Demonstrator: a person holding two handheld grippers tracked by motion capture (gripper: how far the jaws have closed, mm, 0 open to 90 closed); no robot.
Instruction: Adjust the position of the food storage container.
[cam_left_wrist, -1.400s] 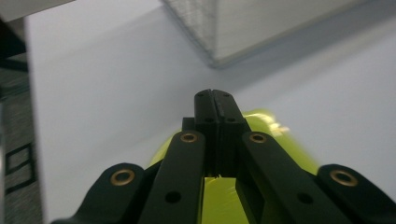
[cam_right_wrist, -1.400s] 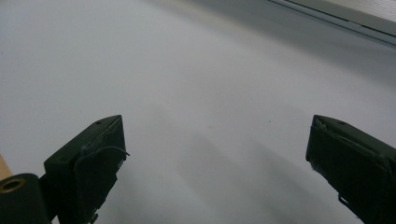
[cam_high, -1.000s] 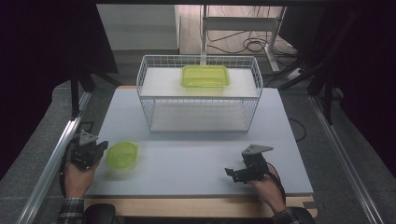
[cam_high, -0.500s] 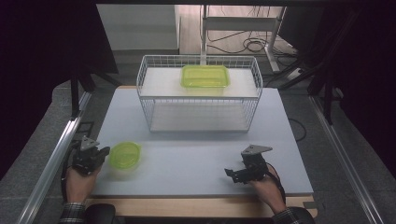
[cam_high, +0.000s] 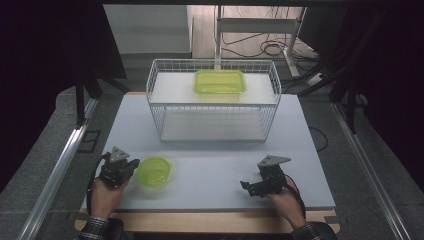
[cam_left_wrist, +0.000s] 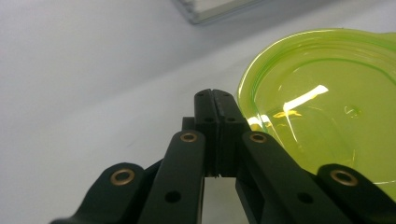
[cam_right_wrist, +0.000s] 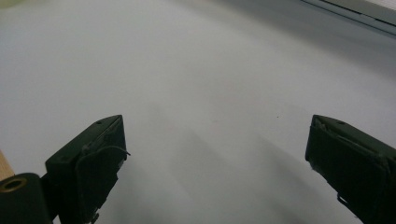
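While its jaws are pressed together on nothing, the left tongs (cam_high: 131, 166) sit just beside the green bowl (cam_high: 154, 171). The right tongs (cam_high: 248, 187) rest spread on the tabletop (cam_high: 215, 170), well apart from it.

Left claw (cam_high: 131, 167) beside round green bowl (cam_high: 154, 171) on white table (cam_high: 210, 170), right claw (cam_high: 248, 187) well apart, green container (cam_high: 220, 81) on wire rack (cam_high: 214, 102)

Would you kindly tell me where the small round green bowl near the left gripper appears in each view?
High view: the round green bowl sits at lower left on the white table, just right of the left gripper.
Left gripper view: it fills the right side, beside the shut jaws.
Right gripper view: I cannot make the bowl out; open jaws over bare table.
Shared landmark: the white tabletop.
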